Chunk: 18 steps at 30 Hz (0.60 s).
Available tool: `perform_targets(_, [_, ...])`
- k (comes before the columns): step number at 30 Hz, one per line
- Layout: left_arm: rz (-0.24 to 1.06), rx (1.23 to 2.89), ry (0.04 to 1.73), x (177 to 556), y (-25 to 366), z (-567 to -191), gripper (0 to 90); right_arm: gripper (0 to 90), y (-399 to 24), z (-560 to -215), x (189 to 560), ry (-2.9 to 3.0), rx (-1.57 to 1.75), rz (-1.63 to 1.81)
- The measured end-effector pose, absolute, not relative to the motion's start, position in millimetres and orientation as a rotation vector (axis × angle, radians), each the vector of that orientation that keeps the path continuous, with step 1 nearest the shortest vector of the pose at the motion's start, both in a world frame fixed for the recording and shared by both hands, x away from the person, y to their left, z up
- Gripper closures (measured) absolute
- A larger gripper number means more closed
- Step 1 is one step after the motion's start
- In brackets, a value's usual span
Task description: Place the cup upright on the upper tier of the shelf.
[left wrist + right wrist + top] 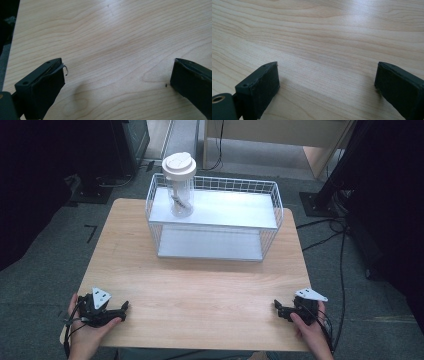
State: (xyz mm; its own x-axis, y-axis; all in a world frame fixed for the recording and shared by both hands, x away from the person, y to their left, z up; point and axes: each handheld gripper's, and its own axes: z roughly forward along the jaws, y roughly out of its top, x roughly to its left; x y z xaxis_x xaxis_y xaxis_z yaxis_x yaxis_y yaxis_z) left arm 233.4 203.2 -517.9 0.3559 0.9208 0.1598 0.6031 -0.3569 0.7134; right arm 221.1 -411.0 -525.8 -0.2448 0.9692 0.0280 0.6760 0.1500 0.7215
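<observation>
Left gripper [125,308]: black two-jaw tool held in the person's left hand [87,332] at the near-left corner of the light wooden table [200,290], lying low and pointing right; jaws spread wide, nothing between them, bare woodgrain beneath.

Clear plastic tumbler with a white round lid [179,185]: upright on the top shelf of the white wire two-tier rack [215,217], left end, at the table's far side. A dark strip shows inside; no writing legible.

Open tabletop lies between rack and both grippers.

Right gripper [278,309]: black, held in the right hand [310,330] near the near-right edge, pointing left; jaws wide apart, empty.
</observation>
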Motion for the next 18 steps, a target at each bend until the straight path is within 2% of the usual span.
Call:
perform_targets(6, [0.717,2.065,1.339,236.0,205.8,-518.1,0.0,5.4,-411.0,-525.8,221.0,1.987,1.565,0.873])
perform_targets(12, [0.567,2.039,1.393,244.1,214.6,-519.0,0.0,5.3,-411.2,-525.9,221.0,1.988,1.563,0.872])
perform_targets(18, [0.567,2.038,1.393,244.2,214.7,-519.0,0.0,5.4,-411.0,-525.9,221.0,1.987,1.565,0.873])
